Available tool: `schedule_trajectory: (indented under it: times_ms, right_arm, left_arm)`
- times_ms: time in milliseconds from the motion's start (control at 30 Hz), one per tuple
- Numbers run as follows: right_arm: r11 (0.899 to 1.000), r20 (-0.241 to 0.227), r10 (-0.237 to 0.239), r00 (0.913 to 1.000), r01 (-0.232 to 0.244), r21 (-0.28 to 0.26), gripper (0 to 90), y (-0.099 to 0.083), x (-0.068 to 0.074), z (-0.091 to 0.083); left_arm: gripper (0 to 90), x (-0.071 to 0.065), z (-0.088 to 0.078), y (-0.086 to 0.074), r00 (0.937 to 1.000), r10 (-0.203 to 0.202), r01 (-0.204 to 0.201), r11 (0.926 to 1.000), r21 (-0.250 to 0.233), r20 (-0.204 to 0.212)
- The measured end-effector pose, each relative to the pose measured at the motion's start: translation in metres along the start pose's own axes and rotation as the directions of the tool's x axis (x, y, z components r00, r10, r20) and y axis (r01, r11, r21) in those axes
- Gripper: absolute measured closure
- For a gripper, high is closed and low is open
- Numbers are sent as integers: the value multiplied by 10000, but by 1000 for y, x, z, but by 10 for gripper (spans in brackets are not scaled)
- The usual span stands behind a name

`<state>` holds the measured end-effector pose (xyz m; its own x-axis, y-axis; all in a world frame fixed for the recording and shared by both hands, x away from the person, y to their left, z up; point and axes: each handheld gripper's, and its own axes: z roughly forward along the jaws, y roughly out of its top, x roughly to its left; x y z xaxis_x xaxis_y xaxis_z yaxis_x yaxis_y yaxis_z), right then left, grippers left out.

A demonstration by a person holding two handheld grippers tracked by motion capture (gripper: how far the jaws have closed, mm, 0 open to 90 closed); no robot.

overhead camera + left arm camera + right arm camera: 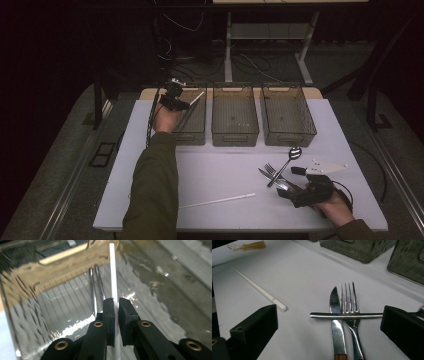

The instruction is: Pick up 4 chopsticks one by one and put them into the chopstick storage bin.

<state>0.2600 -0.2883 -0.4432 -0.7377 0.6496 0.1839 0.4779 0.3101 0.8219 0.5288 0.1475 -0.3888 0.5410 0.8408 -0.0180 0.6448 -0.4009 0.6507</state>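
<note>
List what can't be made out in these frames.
- High view: what already lies in the left bin, too dim and small.
- Left gripper view: lower end of the white chopstick, hidden between the left gripper fingers.
- Right gripper view: knife and fork handles, cut off by the bottom edge.

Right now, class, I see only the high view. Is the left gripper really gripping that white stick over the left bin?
Observer: Yes. The left gripper has its fingers pinched on the white chopstick.
Operator: Is anything in that bin already?
Observer: Two metal chopsticks lie in the left bin.
Operator: And the right gripper?
Observer: The right gripper is open, and a spoon handle lies across the knife and fork.
</note>
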Motion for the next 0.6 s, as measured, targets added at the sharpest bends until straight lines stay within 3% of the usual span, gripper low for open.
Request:
schedule_trajectory:
  times_ms: [33, 167, 300, 500, 600]
  right_arm:
    - [10000, -1, 16, 10000, -16, 8, 14, 0, 0, 0]
    - [10000, -6, -48, 10000, 48, 1, 15, 0, 0, 0]
    - [10000, 12, -76, 10000, 76, 23, 15, 0, 1, 1]
    - [9999, 75, -119, 9999, 119, 91, 14, 0, 1, 2]
    - [9999, 103, -114, 9999, 113, 102, 15, 1, 1, 2]
  left_arm:
    - [739, -1, 0, 0, 9998, 4, -6, 10000, -86, -200]
    - [616, -5, -11, -2, 9999, -71, 64, 9982, -601, -114]
    - [520, -17, -30, -7, 9978, 308, -246, 9943, -1036, 585]
    - [418, -45, -62, -21, 9807, 1336, -1124, 9827, -1474, 1425]
    - [383, -59, -75, -30, 9708, 1587, -1282, 9771, -1701, 1801]
